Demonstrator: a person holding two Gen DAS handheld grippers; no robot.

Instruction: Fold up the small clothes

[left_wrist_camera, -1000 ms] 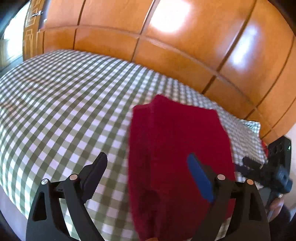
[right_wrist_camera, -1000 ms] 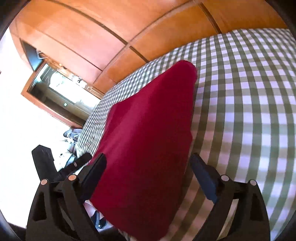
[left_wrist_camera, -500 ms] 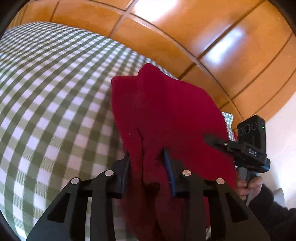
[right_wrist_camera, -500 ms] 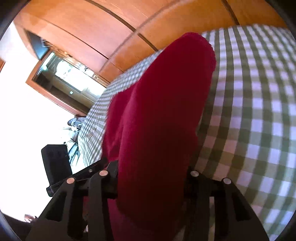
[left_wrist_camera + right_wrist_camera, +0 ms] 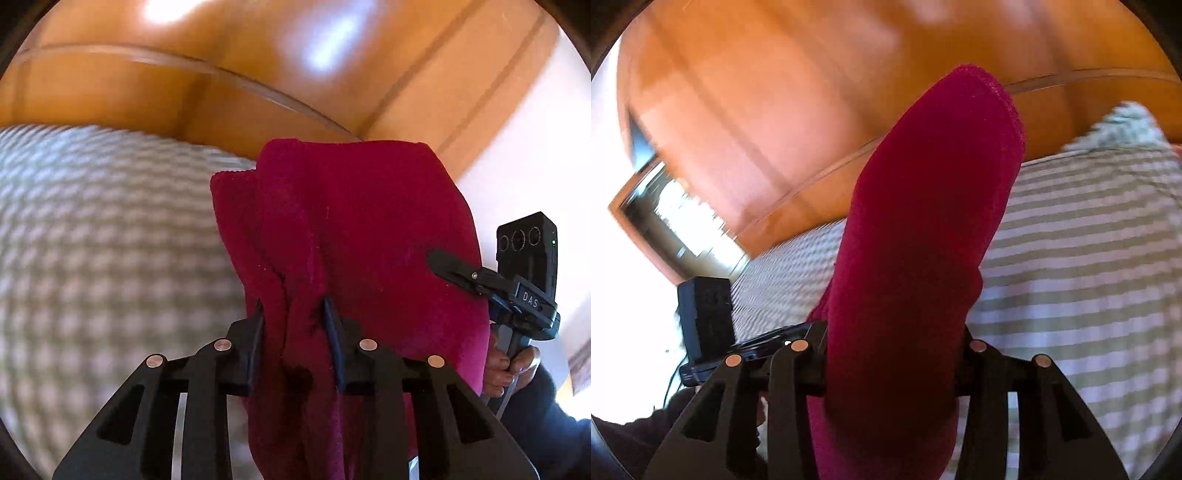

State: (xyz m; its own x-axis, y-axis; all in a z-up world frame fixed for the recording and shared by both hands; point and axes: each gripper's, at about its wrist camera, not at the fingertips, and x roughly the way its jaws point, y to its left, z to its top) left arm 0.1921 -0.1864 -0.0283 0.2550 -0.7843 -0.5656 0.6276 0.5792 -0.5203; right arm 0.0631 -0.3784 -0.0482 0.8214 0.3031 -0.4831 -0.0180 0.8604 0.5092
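Observation:
A dark red knitted garment, folded into a thick pad, hangs lifted above the green-and-white checked bed cover. My left gripper is shut on a bunched near edge of it. In the right wrist view the same red garment rises as a thick roll from my right gripper, whose jaws are shut on its other near edge. The right gripper's finger also shows pressing on the cloth in the left wrist view. Both fingertips' pads are mostly buried in fabric.
A glossy wooden headboard runs behind the bed. A person's hand holds the right gripper's handle. In the right wrist view the left gripper's camera box is at left, with a window beyond and a pale pillow at far right.
Both grippers closed from wide open onto the red garment's near edge, then lifted it off the bed and swung with it toward the headboard; the cover now blurs with the motion.

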